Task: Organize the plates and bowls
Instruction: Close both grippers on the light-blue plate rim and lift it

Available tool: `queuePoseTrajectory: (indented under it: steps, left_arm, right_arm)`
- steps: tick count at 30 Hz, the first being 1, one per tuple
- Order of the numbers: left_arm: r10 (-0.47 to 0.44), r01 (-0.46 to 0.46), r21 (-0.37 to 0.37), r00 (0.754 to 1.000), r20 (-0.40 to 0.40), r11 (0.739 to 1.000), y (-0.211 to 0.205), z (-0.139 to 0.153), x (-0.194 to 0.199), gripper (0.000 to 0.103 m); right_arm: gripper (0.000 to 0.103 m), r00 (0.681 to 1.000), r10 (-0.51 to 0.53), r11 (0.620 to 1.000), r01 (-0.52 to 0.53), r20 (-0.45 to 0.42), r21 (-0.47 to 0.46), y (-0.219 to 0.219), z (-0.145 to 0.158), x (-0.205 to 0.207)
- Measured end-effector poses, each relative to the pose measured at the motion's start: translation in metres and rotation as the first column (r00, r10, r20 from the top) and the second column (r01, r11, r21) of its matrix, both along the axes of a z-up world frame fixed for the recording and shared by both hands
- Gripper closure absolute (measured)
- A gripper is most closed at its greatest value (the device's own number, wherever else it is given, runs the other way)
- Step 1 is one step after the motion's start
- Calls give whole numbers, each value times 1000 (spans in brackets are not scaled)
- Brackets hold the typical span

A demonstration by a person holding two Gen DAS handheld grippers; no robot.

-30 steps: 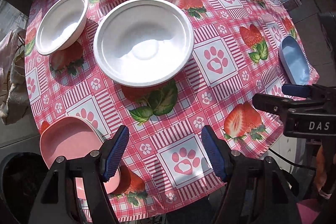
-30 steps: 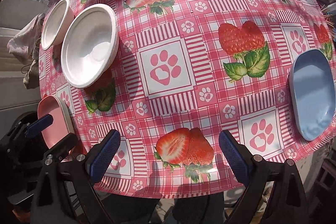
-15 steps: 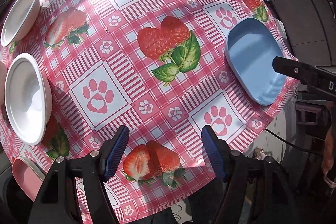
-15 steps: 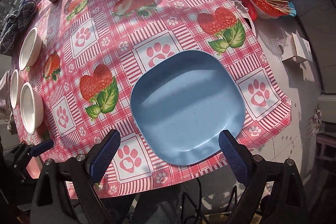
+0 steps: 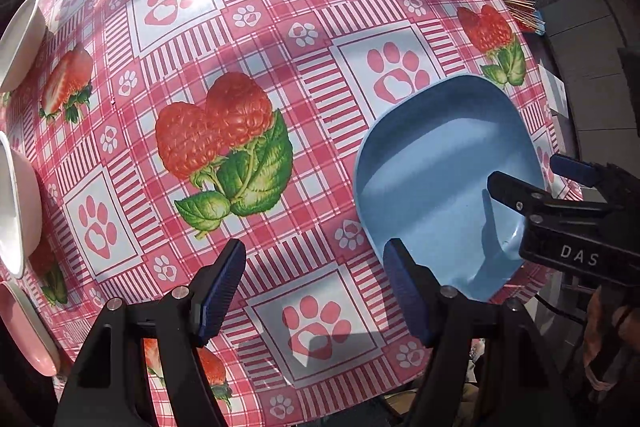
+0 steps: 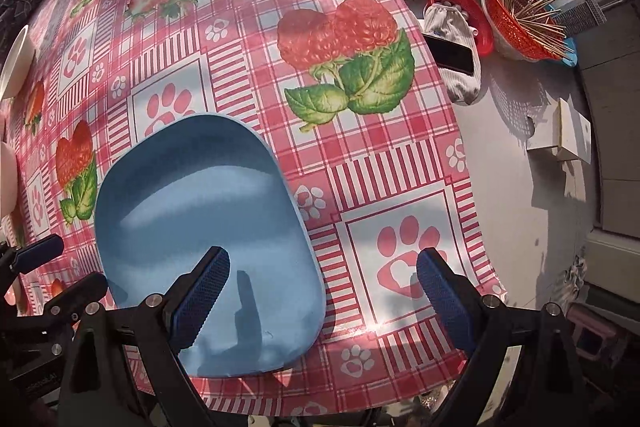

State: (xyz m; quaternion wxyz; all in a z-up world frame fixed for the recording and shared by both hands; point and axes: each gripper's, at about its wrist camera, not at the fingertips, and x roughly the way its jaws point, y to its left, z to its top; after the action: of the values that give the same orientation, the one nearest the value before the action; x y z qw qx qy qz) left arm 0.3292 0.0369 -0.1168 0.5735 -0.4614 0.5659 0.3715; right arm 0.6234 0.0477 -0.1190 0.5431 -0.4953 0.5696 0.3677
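Both the left claw [image 5: 316, 291] and right claw [image 6: 324, 301] gape empty above blue plate [image 6: 200, 203].

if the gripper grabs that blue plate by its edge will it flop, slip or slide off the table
The blue plate keeps a crisp raised rim, so it is probably stiff, not floppy. Its surface looks smooth with a soft sheen, so the pads may slip on it. It lies flat near the edge of the glossy tablecloth, so a push would likely slide it rather than tip it.

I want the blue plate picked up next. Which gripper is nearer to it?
Right. The right gripper hangs over the blue plate's near edge; the left gripper is beside it, over tablecloth.
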Motion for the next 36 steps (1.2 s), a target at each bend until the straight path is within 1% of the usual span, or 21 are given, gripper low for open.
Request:
queuePoseTrajectory:
  steps: [1, 4, 7, 10, 12, 13, 15, 18, 21, 22, 23, 24, 25, 26, 27, 29, 31, 32, 33, 34, 36]
  left_arm:
    - [16, -16, 1, 1000, -12, 1000, 1, -8, 13, 28]
    - [54, -54, -3, 998, -43, 999, 1, -20, 23, 28]
    - [92, -92, 5, 994, -53, 996, -2, -25, 30, 28]
    - [101, -101, 4, 993, -53, 995, -12, -31, 40, 28]
    - [102, -101, 13, 993, -53, 995, -15, -33, 46, 28]
    - [113, -112, 22, 992, -49, 993, -17, -37, 55, 27]
    - [117, -115, 26, 992, -45, 993, -20, -38, 59, 26]
    - [115, -114, 30, 992, -45, 993, -23, -35, 58, 26]
    - [123, -122, 30, 991, -44, 992, -21, -34, 46, 26]
    - [126, -125, 29, 991, -46, 992, -23, -29, 40, 26]
    - [131, -130, 27, 990, -46, 991, -22, -26, 36, 26]
    - [138, -137, 24, 989, -47, 990, -22, -26, 36, 26]
    - [146, -145, 23, 988, -47, 989, -21, -25, 33, 26]
    - [151, -150, 22, 987, -49, 988, -21, -24, 32, 26]
    - [155, -154, 23, 987, -53, 988, -21, -24, 32, 26]
    - [173, -172, 23, 983, -62, 985, -24, -22, 32, 27]
    - [179, -178, 18, 982, -65, 984, -26, -21, 35, 31]
    - [167, -166, 19, 984, -68, 986, -28, -20, 39, 32]
    - [153, -152, 23, 986, -68, 988, -29, -19, 43, 34]
    - [139, -138, 26, 988, -68, 990, -30, -19, 46, 35]
    - [131, -129, 24, 990, -61, 991, -30, -19, 46, 35]
  right_arm:
    - [7, 1000, 19, 1000, -19, -6, -5, 1, -5, 0]
    - [7, 998, 60, 998, -60, -1, -22, 2, -13, 2]
    - [7, 997, 64, 998, -65, -30, -12, 4, -17, 5]
    - [7, 993, 109, 994, -109, -43, -2, 6, -20, 3]
    - [1, 987, 155, 988, -155, -43, 2, 8, -22, -1]
    - [1, 985, 169, 986, -169, -46, -2, 8, -24, -3]
    - [1, 986, 162, 987, -162, -48, 5, 6, -21, -3]
    - [1, 987, 156, 988, -155, -44, 18, 4, -20, -3]
    - [2, 988, 150, 989, -150, -40, 21, 3, -21, -3]
    - [4, 987, 151, 988, -151, -45, 20, 4, -20, -3]
    - [7, 988, 149, 989, -148, -48, 19, 4, -19, -4]
    - [14, 987, 152, 988, -151, -50, 21, 4, -18, -5]
    - [18, 986, 160, 987, -159, -50, 26, 5, -15, -8]
    - [28, 983, 174, 984, -173, -50, 31, 5, -12, -10]
    - [33, 981, 189, 982, -187, -51, 34, 5, -10, -13]
    - [34, 974, 218, 976, -216, -55, 27, 6, -9, -17]
    - [35, 973, 220, 975, -219, -65, 28, 6, -10, -16]
    - [41, 975, 215, 977, -213, -63, 30, 6, -9, -15]
    - [50, 977, 204, 979, -202, -61, 35, 5, -7, -13]
    - [56, 979, 194, 981, -192, -64, 40, 4, -5, -11]
    - [81, 981, 183, 983, -180, -65, 43, 4, -2, -11]
